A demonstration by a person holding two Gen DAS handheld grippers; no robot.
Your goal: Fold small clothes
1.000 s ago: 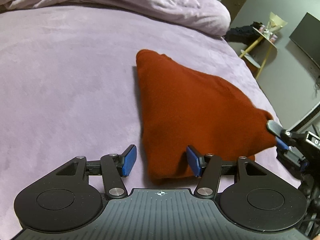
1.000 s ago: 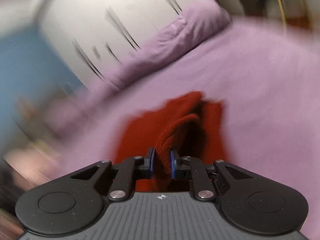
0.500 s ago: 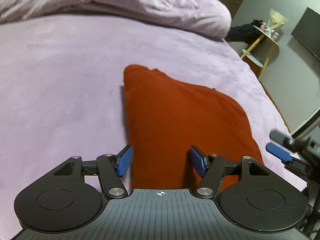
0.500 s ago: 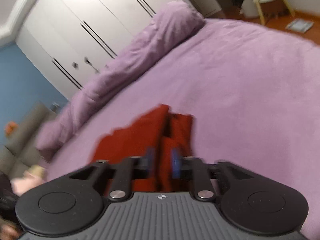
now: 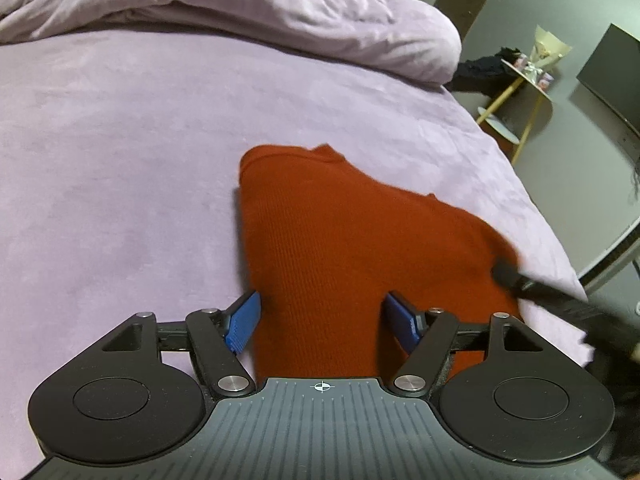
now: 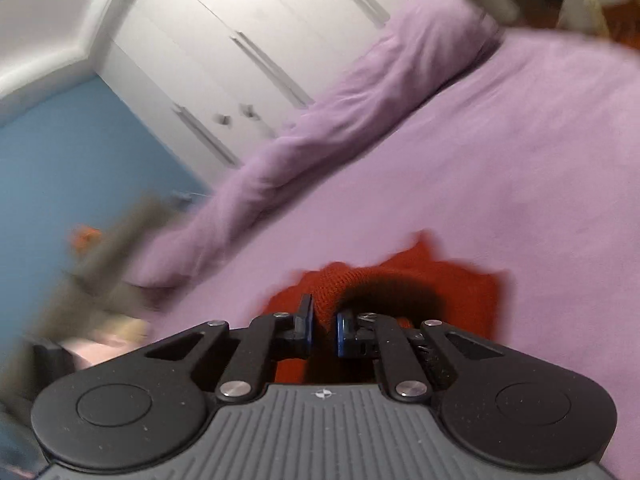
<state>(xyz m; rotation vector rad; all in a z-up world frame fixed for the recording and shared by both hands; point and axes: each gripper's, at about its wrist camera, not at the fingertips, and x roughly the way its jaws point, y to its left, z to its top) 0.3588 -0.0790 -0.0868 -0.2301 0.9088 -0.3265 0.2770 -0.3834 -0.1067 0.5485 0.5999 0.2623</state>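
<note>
The soft, limp rust-red ribbed knit garment (image 5: 352, 264) lies on the lilac bed (image 5: 120, 160); take hold at an edge. Left gripper (image 5: 322, 322) jaws are opening, straddling it; right gripper (image 6: 323, 330) jaws are closing, seemingly pinching a fold.

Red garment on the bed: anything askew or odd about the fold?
The red garment lies lopsided on the purple bedspread, its far edge slanting. The right gripper is closing on a bunched fold; the left gripper is opening, pads clear.

A lilac bed cover (image 5: 120, 128) was spread flat; a rumpled duvet (image 5: 248, 12) was piled far, white wardrobes (image 6: 256, 36) behind.
</note>
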